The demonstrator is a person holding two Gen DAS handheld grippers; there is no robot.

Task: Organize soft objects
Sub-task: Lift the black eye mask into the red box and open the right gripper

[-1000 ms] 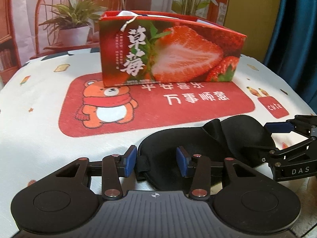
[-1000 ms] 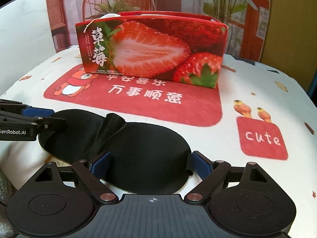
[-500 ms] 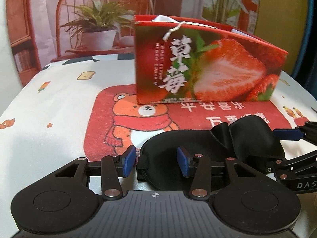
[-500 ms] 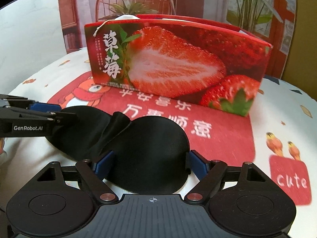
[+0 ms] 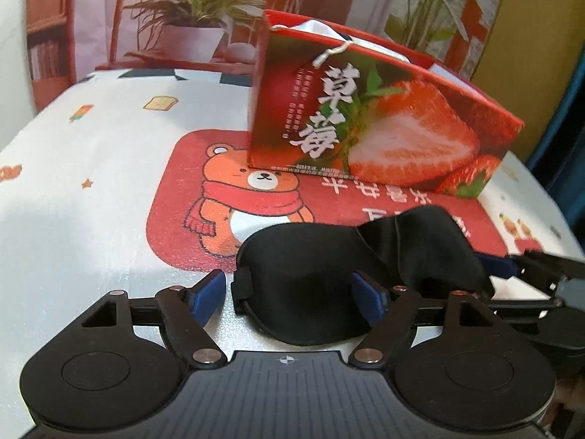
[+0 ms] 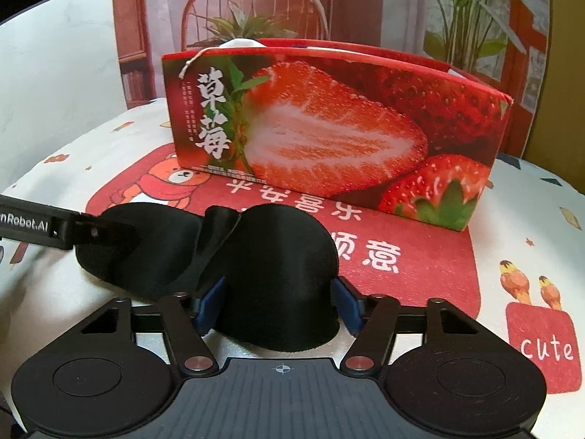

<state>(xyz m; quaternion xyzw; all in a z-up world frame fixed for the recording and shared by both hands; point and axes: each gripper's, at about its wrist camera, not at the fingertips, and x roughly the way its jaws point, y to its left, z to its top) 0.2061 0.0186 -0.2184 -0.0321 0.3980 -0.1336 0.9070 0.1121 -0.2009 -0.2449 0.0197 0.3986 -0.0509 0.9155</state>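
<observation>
A printed cloth (image 6: 512, 219) covers the table, with a strawberry box (image 6: 329, 128) standing at the back. The black eye mask (image 6: 274, 267) lies in front of it. My right claw (image 6: 279, 303) is closing on one cup, pads pressing its sides; my left claw (image 5: 292, 296) is opening, astride the other end. I'd squeeze gently so the foam doesn't buckle.

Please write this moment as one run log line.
left tongs: opening around eye mask end | right tongs: closing on mask | strawberry box: behind
</observation>
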